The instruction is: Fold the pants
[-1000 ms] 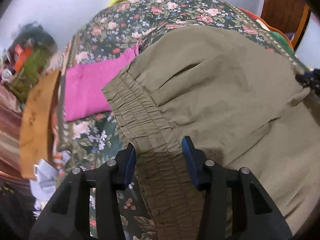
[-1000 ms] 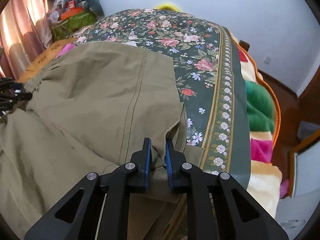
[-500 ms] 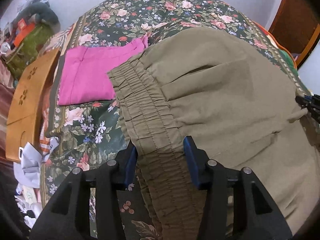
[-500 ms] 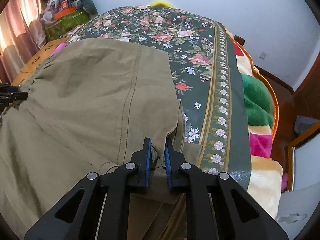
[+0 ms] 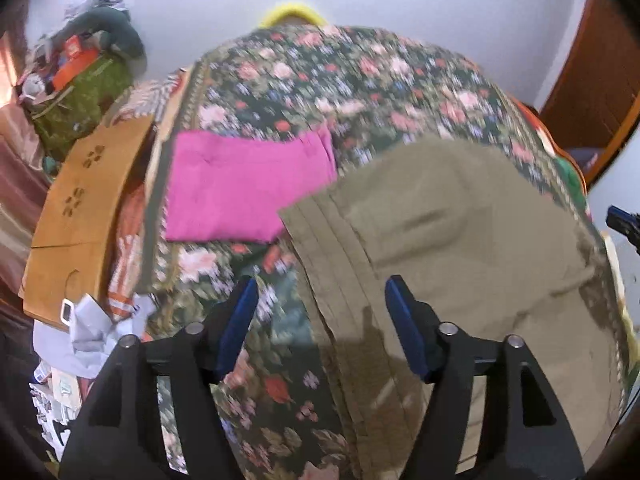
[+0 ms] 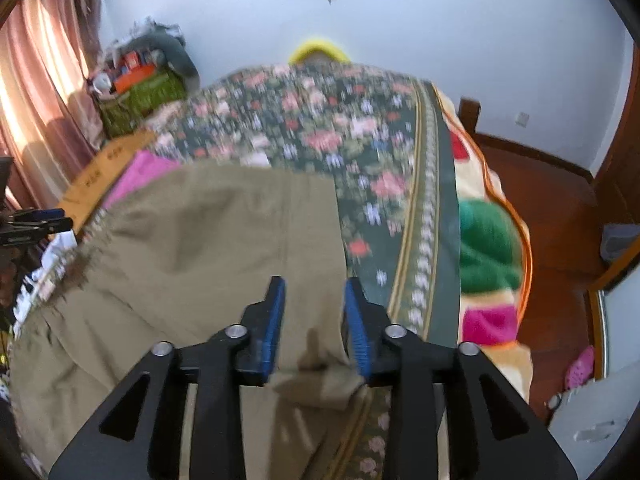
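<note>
Olive pants [image 5: 460, 240] lie folded on the floral bedspread [image 5: 340, 80], elastic waistband toward the left. My left gripper [image 5: 320, 296] hovers above the waistband edge with its jaws opening; the cloth lies flat below them, and the blue pads [image 5: 240, 320] press on nothing. In the right wrist view the pants [image 6: 200, 248] fill the left half. My right gripper [image 6: 315, 296] hangs over their right edge, its jaws opening too, with no cloth pinched. Each gripper's tip shows at the edge of the other's view.
A folded pink garment [image 5: 244, 188] lies beyond the waistband, beside a wooden board [image 5: 80, 208]. A green bag [image 5: 80, 96] with clutter stands at the back left. A colourful blanket [image 6: 488, 248] hangs off the bed's right side above a wooden floor [image 6: 552, 208].
Both grippers have let go of the pants, spread their jaws and risen. The waistband and the right edge now lie flat on the bed.
</note>
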